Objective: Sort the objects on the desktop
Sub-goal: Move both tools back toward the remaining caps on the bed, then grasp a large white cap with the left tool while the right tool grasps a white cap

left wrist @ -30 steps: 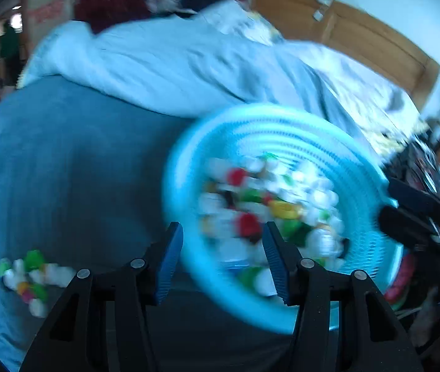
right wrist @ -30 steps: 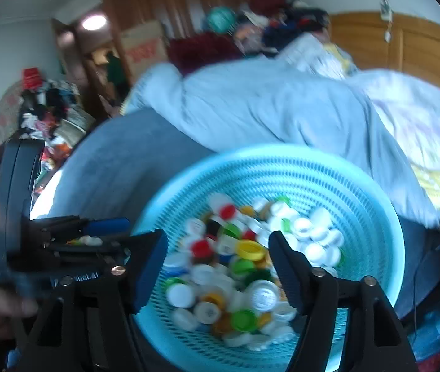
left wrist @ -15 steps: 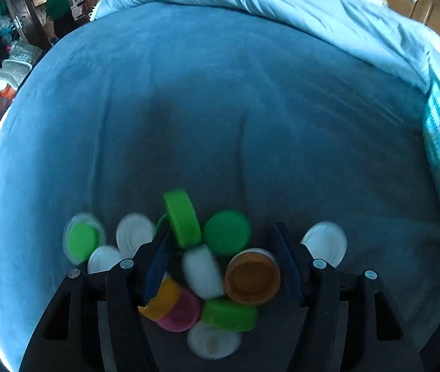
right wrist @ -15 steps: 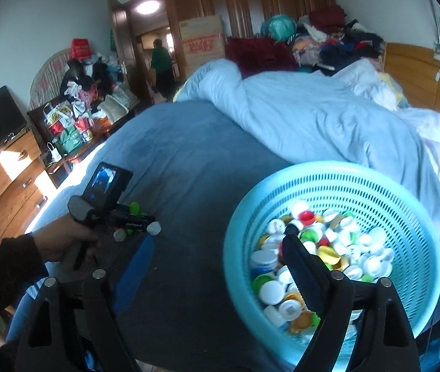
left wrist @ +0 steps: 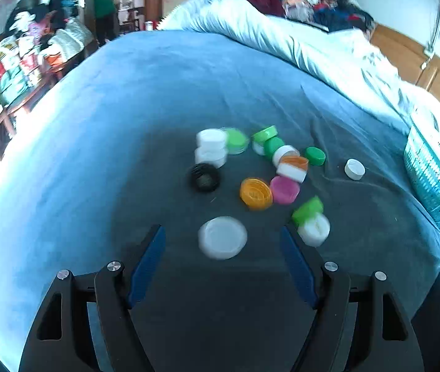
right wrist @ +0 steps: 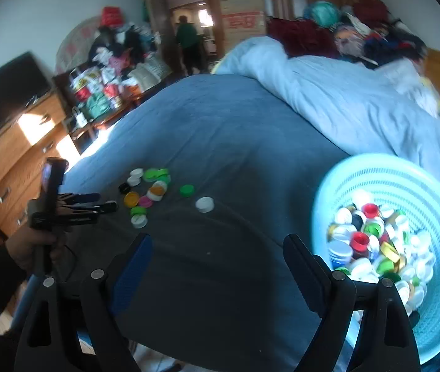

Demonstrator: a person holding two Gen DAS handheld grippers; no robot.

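Stage: early to middle, by judgement; sorting under way, far from finished.

Basket (right wrist: 337, 186): pale blue, perforated, lower right of right wrist frame, on the bed (right wrist: 220, 130). Filled with mixed caps (right wrist: 375, 241): white, red, green, yellow, black. Bulk of stock unsorted here. Edge also visible at right margin of left wrist frame (left wrist: 433, 170).

Loose caps (left wrist: 251, 167): small cluster laid out on the bed, centre of left wrist frame; centre left of right wrist frame (right wrist: 145, 192). No separation by colour apparent yet. Contents:
- white cap (left wrist: 222, 237), blurred, lowest in frame, between the fingers but untouched
- black cap (left wrist: 204, 178)
- orange cap (left wrist: 255, 192), touching pink cap (left wrist: 285, 189)
- several green and white caps, some stacked or touching
- lone white cap (left wrist: 354, 169), apart at right of cluster

Left gripper (left wrist: 222, 257): fingers (left wrist: 147, 262) moderately wide, just been opening, holding nothing; white cap in the gap, pads clear of it. Also seen at left of right wrist frame, held in a hand (right wrist: 31, 245).

Right gripper (right wrist: 217, 266): fingers (right wrist: 130, 276) wide, just been opening, empty, over bare bed beside the basket.

Remaining: most caps to be taken from basket; cluster to be grouped.
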